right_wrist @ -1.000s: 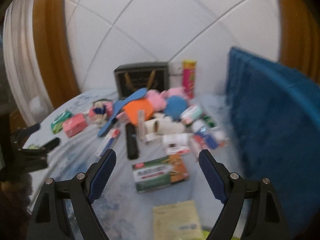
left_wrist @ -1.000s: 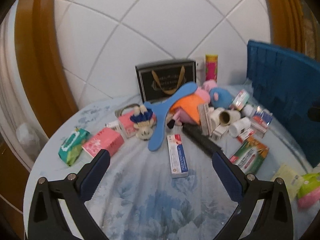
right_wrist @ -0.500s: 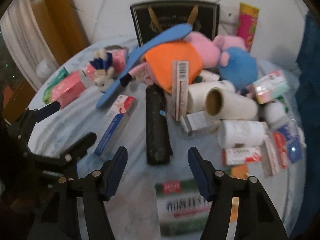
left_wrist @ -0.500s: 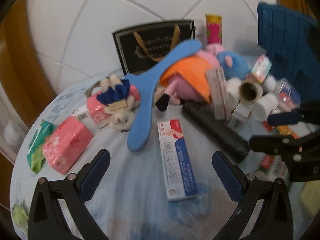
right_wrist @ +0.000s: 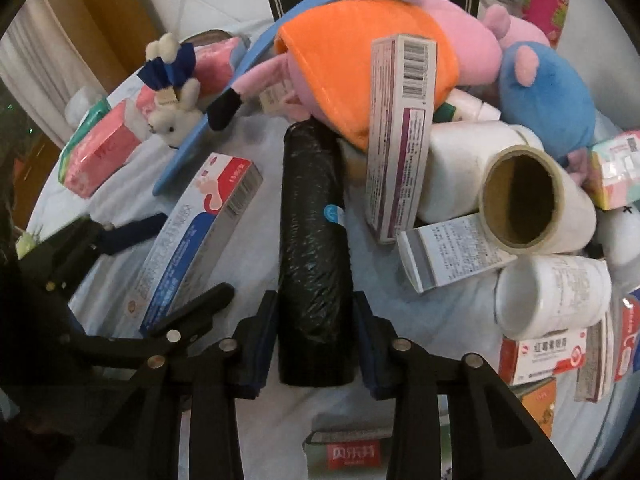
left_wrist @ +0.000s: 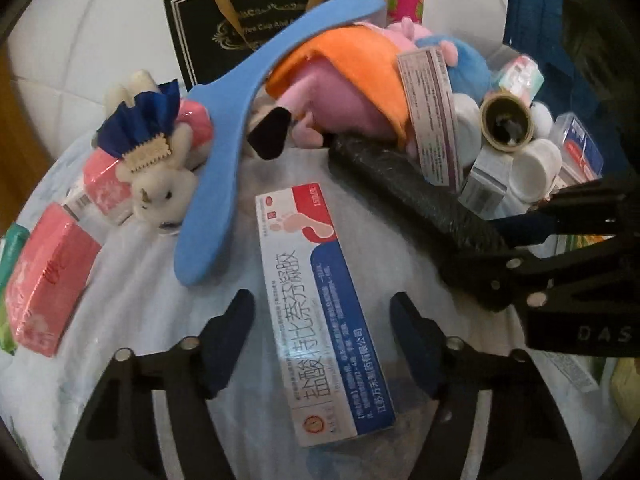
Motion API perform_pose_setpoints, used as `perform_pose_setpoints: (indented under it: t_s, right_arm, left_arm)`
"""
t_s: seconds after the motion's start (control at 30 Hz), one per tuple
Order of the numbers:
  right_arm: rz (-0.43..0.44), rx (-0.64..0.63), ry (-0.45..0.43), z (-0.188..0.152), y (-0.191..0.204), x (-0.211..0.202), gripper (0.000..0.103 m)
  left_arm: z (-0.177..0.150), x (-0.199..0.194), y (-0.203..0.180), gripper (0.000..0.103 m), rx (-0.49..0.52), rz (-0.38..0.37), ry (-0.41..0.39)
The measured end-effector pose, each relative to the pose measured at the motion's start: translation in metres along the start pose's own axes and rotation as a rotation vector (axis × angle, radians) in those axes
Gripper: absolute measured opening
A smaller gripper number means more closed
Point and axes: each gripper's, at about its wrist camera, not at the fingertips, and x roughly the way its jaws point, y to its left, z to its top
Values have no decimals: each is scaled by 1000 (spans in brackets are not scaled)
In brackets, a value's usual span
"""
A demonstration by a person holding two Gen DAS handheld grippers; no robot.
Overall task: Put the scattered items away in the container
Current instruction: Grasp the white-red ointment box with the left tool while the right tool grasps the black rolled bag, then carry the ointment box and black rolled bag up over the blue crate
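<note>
Two hand-held grippers bear down on a cluttered desk (left_wrist: 132, 360) as the pick-up step of the tidying begins. In the left wrist view, the left hand-held gripper (left_wrist: 322, 344) straddles a blue-and-white box (left_wrist: 316, 312) at lower centre, jaws closing, pads not yet touching it. In the right wrist view, the right hand-held gripper (right_wrist: 316, 338) flanks the near end of a black roll (right_wrist: 314, 256) at centre, jaws closing, pads just beside or barely touching its sides; a firm pinch cannot be confirmed.

The blue container (left_wrist: 536, 20) stands at the upper right edge of the left view. The next move likely calls for finishing both grips, lifting clear of the pile and carrying each piece to it.

Counted in the right wrist view: one black roll, one blue-and-white box, one purple-striped box (right_wrist: 400, 136), one cardboard-core roll (right_wrist: 532, 200), one rabbit toy (right_wrist: 174, 114), two pig plush toys (right_wrist: 360, 52), one blue paddle (right_wrist: 256, 52). Further small boxes and bottles crowd the right edge, too jumbled to count.
</note>
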Motion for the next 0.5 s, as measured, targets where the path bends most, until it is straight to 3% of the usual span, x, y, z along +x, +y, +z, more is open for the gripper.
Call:
perform_pose_setpoints:
  t_s: [0.17,0.5]
  right_arm:
    - [4,-7,25,8,-1,2,34]
    - [-40,-37,-29,-15,5,-22,33]
  left_arm:
    - [1,-3,-2,40,10,-24,5]
    - [-5,-41,-6,39,23,1,-79]
